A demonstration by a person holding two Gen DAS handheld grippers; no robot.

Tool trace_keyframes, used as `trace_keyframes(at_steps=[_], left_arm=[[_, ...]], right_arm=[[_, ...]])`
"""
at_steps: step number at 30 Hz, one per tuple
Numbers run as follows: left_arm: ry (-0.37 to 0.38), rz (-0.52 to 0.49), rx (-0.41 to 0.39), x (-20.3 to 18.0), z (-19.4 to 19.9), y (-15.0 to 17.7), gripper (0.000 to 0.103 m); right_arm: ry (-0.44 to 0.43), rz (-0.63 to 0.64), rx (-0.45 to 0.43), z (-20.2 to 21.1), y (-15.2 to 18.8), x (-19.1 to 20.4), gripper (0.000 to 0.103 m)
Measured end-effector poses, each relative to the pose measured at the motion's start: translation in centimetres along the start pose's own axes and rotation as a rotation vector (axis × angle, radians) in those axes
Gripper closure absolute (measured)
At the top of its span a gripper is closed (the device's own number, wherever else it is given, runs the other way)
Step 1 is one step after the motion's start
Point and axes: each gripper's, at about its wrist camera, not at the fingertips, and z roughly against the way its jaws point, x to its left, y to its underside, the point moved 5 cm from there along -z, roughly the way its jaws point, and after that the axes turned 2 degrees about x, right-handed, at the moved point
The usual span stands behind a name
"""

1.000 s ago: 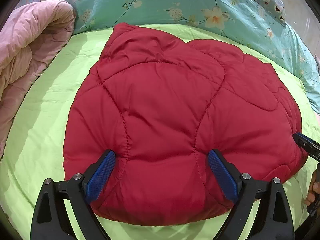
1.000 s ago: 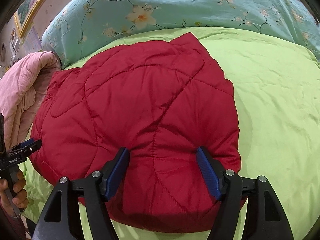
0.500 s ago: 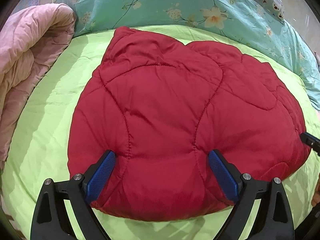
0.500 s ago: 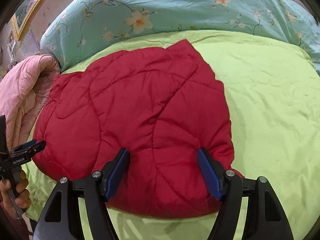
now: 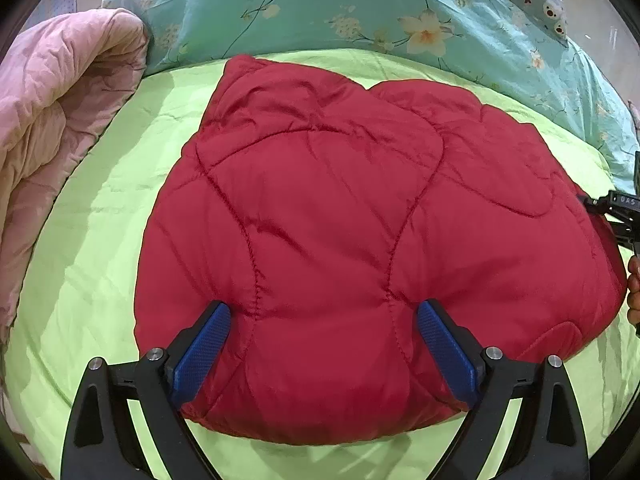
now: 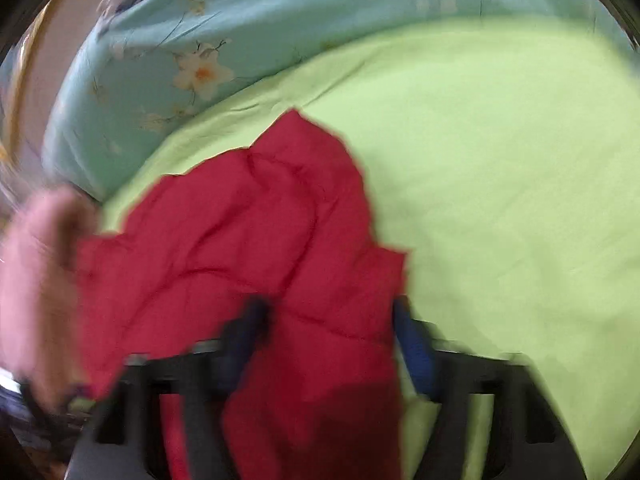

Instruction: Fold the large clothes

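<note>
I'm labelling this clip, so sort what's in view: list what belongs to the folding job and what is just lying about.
Belongs to the job:
- red quilted jacket, lying on the bed
- left gripper, open over its near edge
- right gripper, blurred, jacket between its fingers

Just lying about:
- green bedsheet
- pink quilt
- teal floral duvet

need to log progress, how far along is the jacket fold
Mostly done: the red quilted jacket lies as a compact folded bundle on the green bedsheet, no sleeves hanging out. In hand: nothing gripped; the left gripper is open above it, and the right gripper view is motion-blurred, with its fingers apart. Left: perhaps a final tidy, if any.
</note>
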Motion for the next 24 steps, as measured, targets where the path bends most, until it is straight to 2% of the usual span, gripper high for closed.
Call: trace_keyframes(at_steps=[2, 5, 7, 9, 11, 13, 14, 17, 20, 22, 24], left_arm=[[0.005, -0.005, 0.001, -0.1, 0.1, -0.3, 0.008], [0.007, 0.004, 0.010, -0.1, -0.3, -0.8, 0.007], [0.006, 0.015, 0.015, 0.2, -1.1, -0.9, 0.005], [-0.003, 0.012, 0.014, 0.4, -1.8, -1.0, 0.000], [0.000, 0.017, 0.017, 0.6, -2.4, -1.1, 0.000], [-0.006, 0.016, 0.018, 0.7, -2.6, -1.4, 0.000], [-0.009, 0.013, 0.017, 0.7, -2.6, -1.4, 0.000], [-0.011, 0.009, 0.013, 0.5, -2.6, -1.3, 0.000], [-0.011, 0.010, 0.009, 0.4, -2.5, -1.2, 0.000], [-0.014, 0.012, 0.010, 0.4, -2.5, -1.2, 0.000], [-0.012, 0.013, 0.013, 0.4, -2.5, -1.3, 0.000]], right_arm=[[0.022, 0.047, -0.022, 0.8, 0.2, 0.9, 0.087], [0.070, 0.098, -0.076, 2.3, 0.4, 2.3, 0.089], [0.102, 0.101, -0.078, 1.6, 0.5, 2.0, 0.089], [0.122, 0.096, -0.068, 0.1, 0.6, 1.5, 0.080], [0.129, 0.093, -0.071, -0.3, 0.6, 1.4, 0.077], [0.136, 0.090, -0.077, 0.2, 0.3, 1.6, 0.069], [0.156, 0.098, -0.095, 0.9, 0.2, 1.8, 0.063], [0.241, 0.155, -0.205, 4.5, 0.9, 3.4, 0.060], [0.271, 0.275, -0.309, 7.3, 3.3, 6.5, 0.046], [0.249, 0.363, -0.291, 7.0, 5.1, 8.4, 0.046], [0.264, 0.413, -0.193, 4.6, 6.5, 8.9, 0.046]])
